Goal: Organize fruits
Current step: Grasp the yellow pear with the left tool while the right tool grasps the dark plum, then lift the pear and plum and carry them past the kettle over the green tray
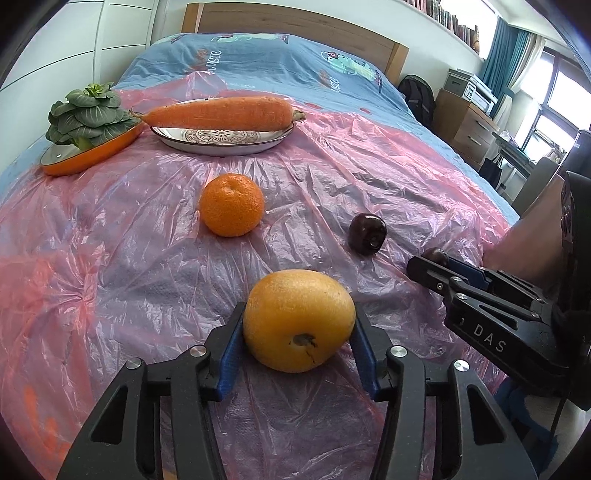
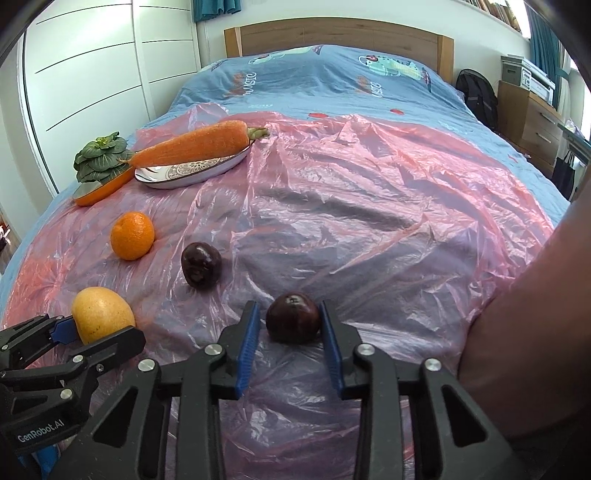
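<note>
A yellow-orange round fruit (image 1: 295, 321) lies on the pink plastic sheet (image 1: 110, 258) between the blue pads of my left gripper (image 1: 300, 312), which is shut on it. In the right wrist view a small dark plum (image 2: 293, 319) sits between the pads of my right gripper (image 2: 289, 308), shut on it down at the sheet. A second dark plum (image 2: 201, 264) and a mandarin (image 2: 132, 235) lie loose further out. From the right wrist view, my left gripper (image 2: 101, 332) with its yellow fruit (image 2: 101, 312) is at the lower left.
At the far left a carrot (image 1: 221, 112) rests across a patterned plate (image 1: 221, 147), beside a leafy green (image 1: 86, 116) on an orange dish (image 1: 92, 157). The sheet covers a blue bed with a wooden headboard (image 2: 332, 35). A person's arm (image 2: 524, 332) fills the right edge.
</note>
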The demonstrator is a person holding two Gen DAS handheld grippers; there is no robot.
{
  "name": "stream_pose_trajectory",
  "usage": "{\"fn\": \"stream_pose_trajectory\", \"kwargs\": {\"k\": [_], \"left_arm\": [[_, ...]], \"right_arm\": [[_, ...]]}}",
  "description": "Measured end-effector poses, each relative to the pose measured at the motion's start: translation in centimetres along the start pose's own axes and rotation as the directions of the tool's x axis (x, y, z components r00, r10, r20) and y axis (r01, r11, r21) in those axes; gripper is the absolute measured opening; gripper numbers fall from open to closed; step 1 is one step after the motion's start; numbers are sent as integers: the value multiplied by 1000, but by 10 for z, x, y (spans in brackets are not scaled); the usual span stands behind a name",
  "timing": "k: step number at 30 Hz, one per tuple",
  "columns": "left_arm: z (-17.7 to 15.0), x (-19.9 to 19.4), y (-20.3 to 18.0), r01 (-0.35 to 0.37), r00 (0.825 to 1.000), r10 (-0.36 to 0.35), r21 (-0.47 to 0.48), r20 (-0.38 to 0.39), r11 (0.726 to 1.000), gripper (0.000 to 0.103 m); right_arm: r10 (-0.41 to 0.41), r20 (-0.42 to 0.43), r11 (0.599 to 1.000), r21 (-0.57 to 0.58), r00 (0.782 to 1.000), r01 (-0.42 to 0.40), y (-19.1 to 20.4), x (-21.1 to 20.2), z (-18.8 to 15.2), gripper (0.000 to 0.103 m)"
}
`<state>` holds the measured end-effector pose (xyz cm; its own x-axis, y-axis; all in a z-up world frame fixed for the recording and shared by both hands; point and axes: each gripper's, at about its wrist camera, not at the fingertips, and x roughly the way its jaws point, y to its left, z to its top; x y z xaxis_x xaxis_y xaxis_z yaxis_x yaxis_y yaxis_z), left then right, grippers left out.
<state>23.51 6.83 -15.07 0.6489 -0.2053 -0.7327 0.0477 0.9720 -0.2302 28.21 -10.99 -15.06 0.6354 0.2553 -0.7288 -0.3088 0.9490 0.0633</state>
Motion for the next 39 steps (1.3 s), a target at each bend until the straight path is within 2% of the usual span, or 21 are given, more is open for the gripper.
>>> {"fn": "stream_pose_trajectory", "kwargs": {"k": [24,39], "left_arm": [[1,1,-5,-16,1000,16,22,21,1000,46],[8,-14,-8,-17,999,17,17,44,1000,46]], "right_arm": [[-8,14,1000,-20,1000,8,5,-1,0,20],[-20,23,998,-63,1000,21,18,-17,4,20]]}}
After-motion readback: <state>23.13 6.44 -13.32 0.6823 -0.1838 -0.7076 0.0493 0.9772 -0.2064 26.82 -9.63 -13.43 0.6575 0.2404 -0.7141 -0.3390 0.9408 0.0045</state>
